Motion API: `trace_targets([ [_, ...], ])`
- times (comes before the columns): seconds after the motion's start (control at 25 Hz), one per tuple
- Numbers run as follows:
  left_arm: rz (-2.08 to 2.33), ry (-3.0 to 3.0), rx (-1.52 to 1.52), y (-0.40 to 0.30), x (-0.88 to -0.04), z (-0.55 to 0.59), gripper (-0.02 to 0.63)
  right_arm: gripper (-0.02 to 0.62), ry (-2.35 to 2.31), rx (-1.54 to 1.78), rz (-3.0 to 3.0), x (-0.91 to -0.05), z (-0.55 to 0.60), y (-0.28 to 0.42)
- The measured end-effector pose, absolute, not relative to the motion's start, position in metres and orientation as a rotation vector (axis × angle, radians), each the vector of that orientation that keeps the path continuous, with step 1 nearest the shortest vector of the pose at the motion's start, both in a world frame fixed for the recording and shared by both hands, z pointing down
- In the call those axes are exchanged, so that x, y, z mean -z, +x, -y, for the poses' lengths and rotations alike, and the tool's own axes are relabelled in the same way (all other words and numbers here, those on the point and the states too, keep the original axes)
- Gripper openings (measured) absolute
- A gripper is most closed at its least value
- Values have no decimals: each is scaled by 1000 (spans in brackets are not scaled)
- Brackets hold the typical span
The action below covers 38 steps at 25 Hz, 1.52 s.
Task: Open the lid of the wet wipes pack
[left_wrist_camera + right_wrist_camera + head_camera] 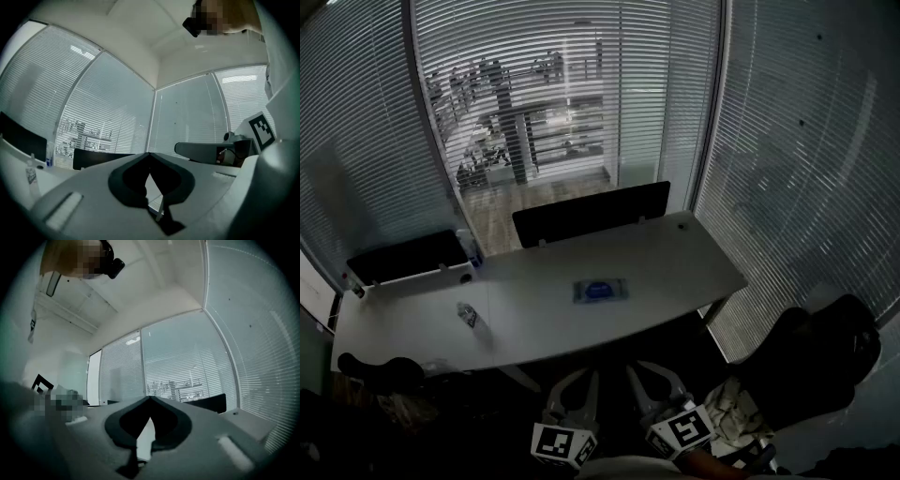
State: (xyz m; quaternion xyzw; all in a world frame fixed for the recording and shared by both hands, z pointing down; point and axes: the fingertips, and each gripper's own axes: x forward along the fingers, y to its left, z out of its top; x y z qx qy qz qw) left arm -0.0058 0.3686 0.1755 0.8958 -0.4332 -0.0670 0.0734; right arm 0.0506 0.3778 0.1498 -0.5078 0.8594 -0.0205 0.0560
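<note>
The wet wipes pack point(600, 291), white with a blue label, lies flat near the middle of the long white desk point(675, 258); its lid looks down. Both grippers hang low in the head view, in front of the desk's near edge and well short of the pack. My left gripper point(577, 384) has its jaws together and empty, and its own view shows the tips meeting point(149, 154). My right gripper point(656, 380) is shut the same way, with its tips meeting point(150, 399). Neither gripper view shows the pack; both look level toward the blinds.
A small bottle point(469, 316) lies on the desk's left part and stands out in the left gripper view point(31, 176). Black partition screens point(591, 214) point(405, 256) line the far edge. A black chair point(811, 361) stands at the right, another point(380, 372) at the left. Glass walls with blinds surround the desk.
</note>
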Motion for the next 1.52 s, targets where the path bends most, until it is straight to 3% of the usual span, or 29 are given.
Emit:
trace_targets([
  [0.88, 1349, 2654, 199, -6, -182, -372, -2, 0, -1472, 118, -2552, -157, -384, 69],
  [1.52, 1375, 2621, 89, 28, -217, -379, -2, 0, -1544, 180, -2530, -182, -396, 122],
])
